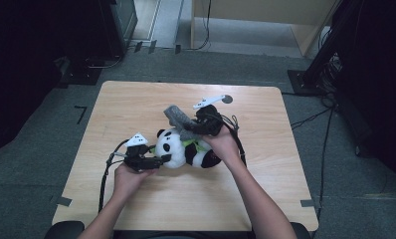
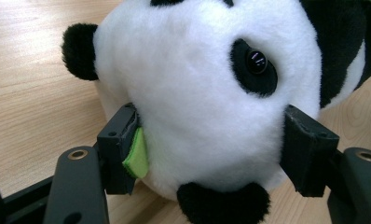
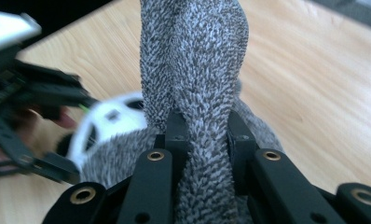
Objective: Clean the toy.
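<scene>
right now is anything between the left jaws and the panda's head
Nothing visible is. In the left gripper view the left gripper has its jaws pressed straight against both sides of the panda head, white plush bulging between them. A small green tag sits at one jaw, beside the contact rather than blocking it.

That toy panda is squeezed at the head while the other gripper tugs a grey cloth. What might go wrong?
The left gripper only pinches the panda by its soft, round head, so it could slip free. The right gripper holds a narrow fold of the grey cloth, which might pull out, or drag the panda across the table.
</scene>
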